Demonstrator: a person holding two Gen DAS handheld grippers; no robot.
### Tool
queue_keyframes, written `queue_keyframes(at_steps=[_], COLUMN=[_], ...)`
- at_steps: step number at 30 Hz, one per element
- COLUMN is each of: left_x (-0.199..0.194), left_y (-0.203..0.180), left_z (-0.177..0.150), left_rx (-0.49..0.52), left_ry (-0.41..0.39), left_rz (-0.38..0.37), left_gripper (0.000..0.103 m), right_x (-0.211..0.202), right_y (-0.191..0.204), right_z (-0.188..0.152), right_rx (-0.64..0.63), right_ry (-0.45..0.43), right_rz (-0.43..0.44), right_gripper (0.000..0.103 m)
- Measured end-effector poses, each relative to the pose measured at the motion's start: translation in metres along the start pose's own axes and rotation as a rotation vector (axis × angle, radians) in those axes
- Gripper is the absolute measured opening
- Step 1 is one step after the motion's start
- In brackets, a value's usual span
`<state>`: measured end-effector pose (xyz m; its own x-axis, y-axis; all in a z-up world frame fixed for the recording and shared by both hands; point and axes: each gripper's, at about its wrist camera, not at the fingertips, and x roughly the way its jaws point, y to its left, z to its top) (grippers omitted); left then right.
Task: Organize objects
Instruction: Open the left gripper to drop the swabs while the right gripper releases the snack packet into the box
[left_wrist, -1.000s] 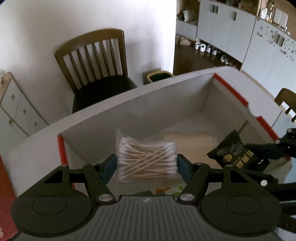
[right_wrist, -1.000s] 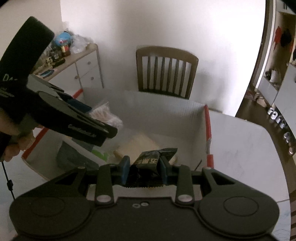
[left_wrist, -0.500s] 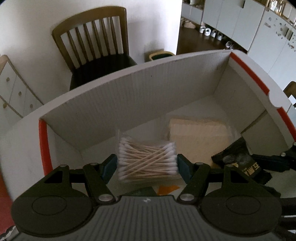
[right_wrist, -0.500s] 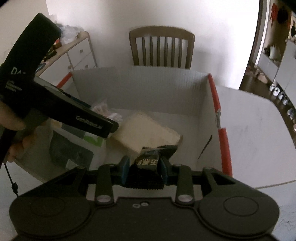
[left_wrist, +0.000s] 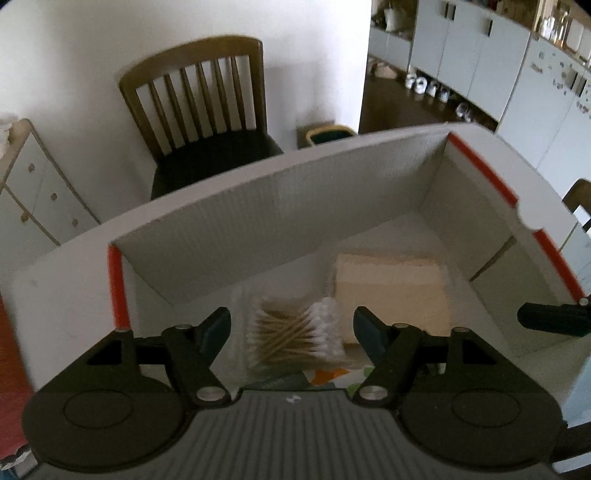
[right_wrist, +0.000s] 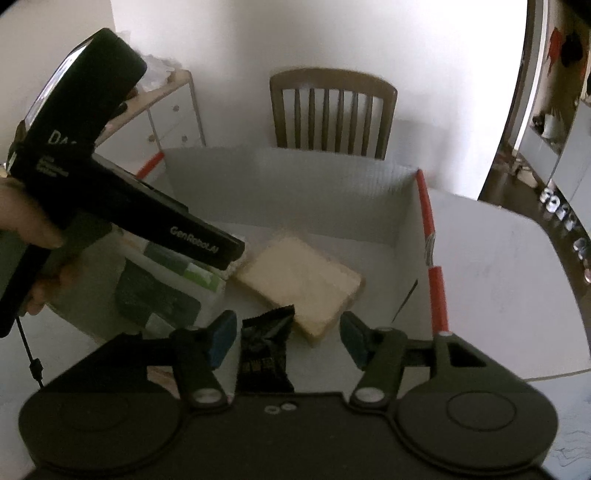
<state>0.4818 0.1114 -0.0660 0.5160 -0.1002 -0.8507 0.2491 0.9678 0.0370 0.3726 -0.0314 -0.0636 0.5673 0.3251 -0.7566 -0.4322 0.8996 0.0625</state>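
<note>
A white cardboard box (left_wrist: 280, 206) with red-taped corners stands on the table; it also shows in the right wrist view (right_wrist: 295, 192). My left gripper (left_wrist: 291, 328) is open above a clear bag of cotton swabs (left_wrist: 295, 332) lying free in the box. My right gripper (right_wrist: 288, 334) is open above a black snack packet (right_wrist: 264, 350) lying free on the box floor. A beige sponge-like pad (left_wrist: 391, 291) lies beside them, seen also in the right wrist view (right_wrist: 301, 278). The left gripper body (right_wrist: 122, 206) crosses the right wrist view.
A green and white pouch (right_wrist: 166, 291) lies in the box's left part. A wooden chair (left_wrist: 199, 110) stands behind the table by a white wall. A drawer unit (left_wrist: 29, 199) is at the left. Cabinets (left_wrist: 498, 62) line the far right.
Both grippers have opened. The cotton swab bag and the black snack packet have been let go and now lie in the box. Both grippers have lifted slightly.
</note>
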Motion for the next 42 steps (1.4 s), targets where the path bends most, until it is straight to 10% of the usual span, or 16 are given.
queue_keyframes(at_steps=[42], left_x=[-0.2], left_y=[-0.062], left_z=[-0.119], left_rx=[-0.044], left_ry=[-0.265], left_rz=[-0.038], left_gripper=[0.073], right_x=[-0.159], right_y=[0.005], right_z=[-0.051], right_rx=[-0.061], right_ry=[-0.172], right_rz=[0.073], right_gripper=[0.065])
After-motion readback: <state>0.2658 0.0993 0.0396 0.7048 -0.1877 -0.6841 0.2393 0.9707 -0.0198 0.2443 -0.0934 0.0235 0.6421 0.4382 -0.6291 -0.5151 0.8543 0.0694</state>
